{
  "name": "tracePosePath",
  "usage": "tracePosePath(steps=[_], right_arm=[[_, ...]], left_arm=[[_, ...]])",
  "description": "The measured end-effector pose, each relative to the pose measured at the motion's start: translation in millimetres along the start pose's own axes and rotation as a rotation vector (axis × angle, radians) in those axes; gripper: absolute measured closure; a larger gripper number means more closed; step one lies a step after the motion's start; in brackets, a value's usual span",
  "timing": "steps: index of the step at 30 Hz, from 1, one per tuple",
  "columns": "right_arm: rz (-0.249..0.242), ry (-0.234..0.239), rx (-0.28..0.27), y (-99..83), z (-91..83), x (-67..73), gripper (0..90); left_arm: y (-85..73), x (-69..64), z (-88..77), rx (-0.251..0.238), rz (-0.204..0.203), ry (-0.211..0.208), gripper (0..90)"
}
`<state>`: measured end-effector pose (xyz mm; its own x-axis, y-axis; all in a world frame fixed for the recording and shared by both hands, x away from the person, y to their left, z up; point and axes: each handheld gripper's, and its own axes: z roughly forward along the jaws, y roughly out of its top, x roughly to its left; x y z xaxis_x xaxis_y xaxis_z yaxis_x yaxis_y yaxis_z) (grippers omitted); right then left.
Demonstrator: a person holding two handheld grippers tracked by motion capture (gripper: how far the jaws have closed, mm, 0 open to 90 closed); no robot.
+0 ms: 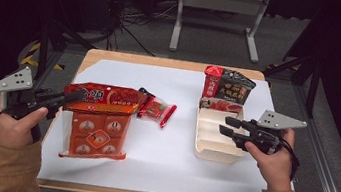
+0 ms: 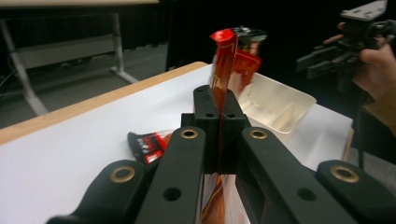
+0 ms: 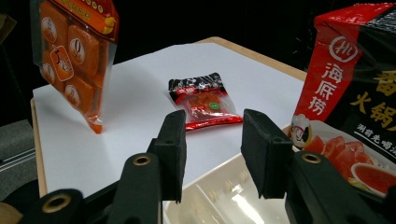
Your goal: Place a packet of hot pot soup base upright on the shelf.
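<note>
A large orange snack bag [image 1: 98, 122] hangs upright at the table's left, its top edge pinched by my left gripper [image 1: 76, 96], which is shut on it. In the left gripper view the bag's thin edge [image 2: 223, 65] rises between the closed jaws [image 2: 218, 122]. My right gripper [image 1: 227, 125] stands open over the white tray [image 1: 207, 149], nothing between its fingers [image 3: 212, 154]. A small red sachet [image 1: 157, 108] lies flat on the white sheet mid-table, also visible as the sachet [image 3: 204, 100] beyond the right jaws. A red-and-black pouch [image 1: 226, 88] stands in the tray's far end.
A white paper sheet [image 1: 165, 156] covers the wooden tabletop [image 1: 113, 56]. A grey metal frame [image 1: 217, 17] stands on the floor behind the table. Dark space surrounds both sides.
</note>
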<state>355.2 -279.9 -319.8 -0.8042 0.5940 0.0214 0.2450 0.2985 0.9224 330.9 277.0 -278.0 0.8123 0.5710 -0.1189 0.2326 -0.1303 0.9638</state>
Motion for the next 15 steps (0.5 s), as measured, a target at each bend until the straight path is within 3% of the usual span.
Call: tracePosePath(steps=[8,15], right_arm=[[-0.010,0.028,-0.019,4.7,1.6,4.6,60.1],[-0.034,0.074,-0.031,13.2,20.0,15.0,56.4]], left_arm=[[9.8,-20.9,4.7,-0.015,0.063,-0.038,90.0],[12.3,-25.4,11.8,-0.058,0.069,-0.046,90.0]])
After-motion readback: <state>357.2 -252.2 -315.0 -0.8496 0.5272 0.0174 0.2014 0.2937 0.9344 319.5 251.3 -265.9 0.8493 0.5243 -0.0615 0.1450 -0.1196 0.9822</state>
